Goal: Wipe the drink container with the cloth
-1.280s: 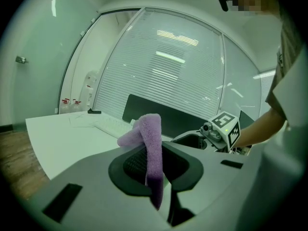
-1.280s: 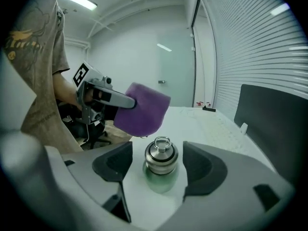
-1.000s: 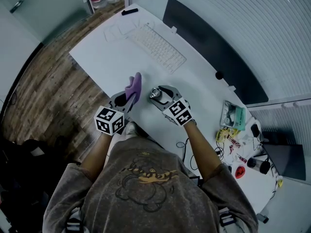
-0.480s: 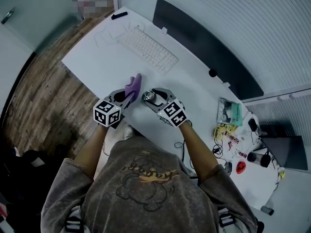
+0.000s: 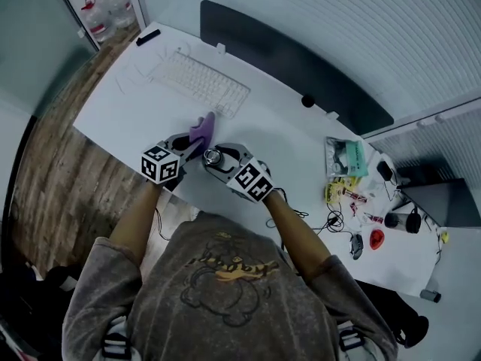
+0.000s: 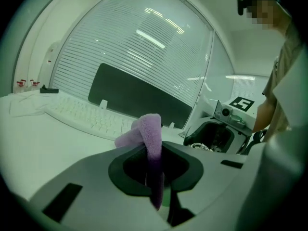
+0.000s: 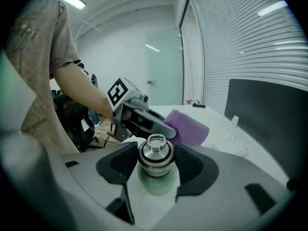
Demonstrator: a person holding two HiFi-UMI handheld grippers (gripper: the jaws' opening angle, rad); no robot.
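A pale green drink bottle (image 7: 155, 177) with a steel ring cap stands between the jaws of my right gripper (image 7: 155, 170), which is shut on its body. In the head view the bottle (image 5: 213, 156) sits in the right gripper (image 5: 218, 159) over the white desk's near edge. My left gripper (image 5: 189, 146) is shut on a purple cloth (image 5: 203, 128), which sticks up out of its jaws. The left gripper view shows the cloth (image 6: 151, 143) pinched upright between the jaws of the left gripper (image 6: 156, 177). From the right gripper view the cloth (image 7: 187, 127) hangs just behind the bottle cap.
A white keyboard (image 5: 199, 83) lies beyond the grippers, and a dark monitor (image 5: 289, 60) stands along the desk's far edge. Cables, snack packets and small items (image 5: 353, 201) clutter the desk's right end. Wooden floor (image 5: 45, 164) lies to the left.
The head camera has swung, so the whole desk sits lower-left in the view. Both grippers stay close together, cloth beside bottle, with their grips unchanged.
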